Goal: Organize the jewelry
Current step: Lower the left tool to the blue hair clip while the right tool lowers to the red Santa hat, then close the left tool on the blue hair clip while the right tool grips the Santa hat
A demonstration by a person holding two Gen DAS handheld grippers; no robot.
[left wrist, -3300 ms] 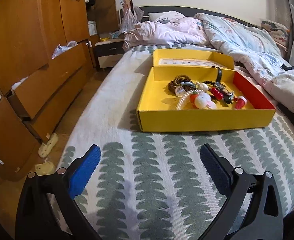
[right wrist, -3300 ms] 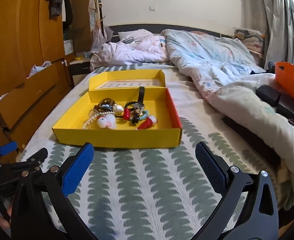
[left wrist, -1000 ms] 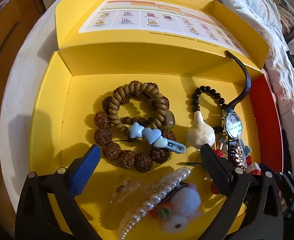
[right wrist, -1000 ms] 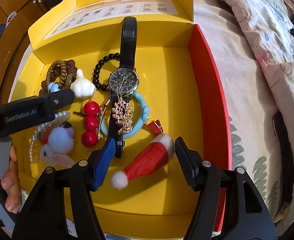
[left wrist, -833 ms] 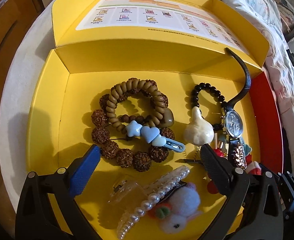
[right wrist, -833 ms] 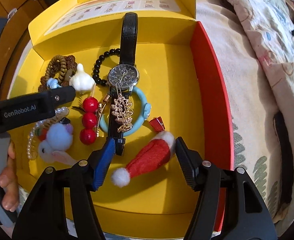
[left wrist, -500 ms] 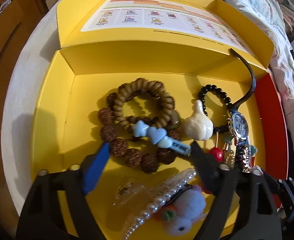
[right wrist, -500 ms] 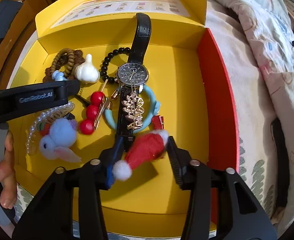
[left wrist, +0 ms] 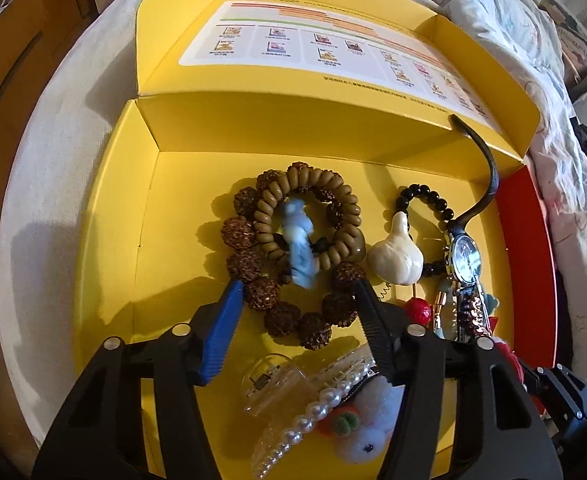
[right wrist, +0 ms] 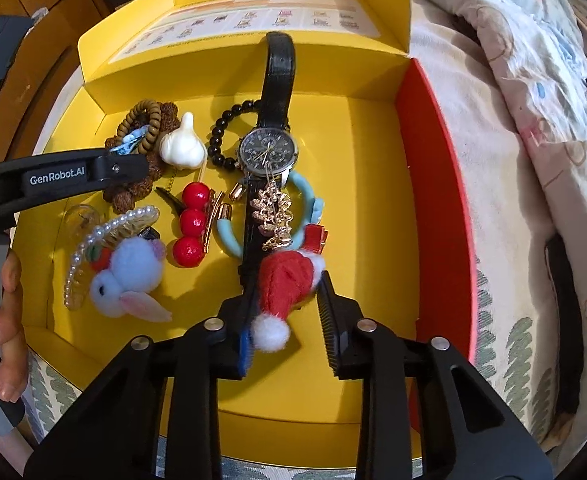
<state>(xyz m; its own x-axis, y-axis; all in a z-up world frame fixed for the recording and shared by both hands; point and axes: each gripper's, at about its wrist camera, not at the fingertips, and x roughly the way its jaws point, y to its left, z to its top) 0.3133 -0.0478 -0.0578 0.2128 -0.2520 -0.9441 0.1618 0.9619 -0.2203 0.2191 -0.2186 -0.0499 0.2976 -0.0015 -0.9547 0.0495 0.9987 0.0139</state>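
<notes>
Both your grippers are closing now — each on its own clip.

Your right gripper (right wrist: pixel 283 300) squeezes the Santa-hat clip (right wrist: pixel 287 280), near the yellow box (right wrist: pixel 373 380) front. Your left gripper (left wrist: pixel 297 320) narrows below the blue hair clip (left wrist: pixel 299 246) — it flipped upright over the bead bracelets (left wrist: pixel 293 256).

Both wrist views look steeply down, close, into the yellow box (left wrist: pixel 105 240) on the bed (right wrist: pixel 493 184). Left view covers its left half, right view its right. Shared: watch (left wrist: pixel 464 258), garlic-shaped charm (right wrist: pixel 182 145).
</notes>
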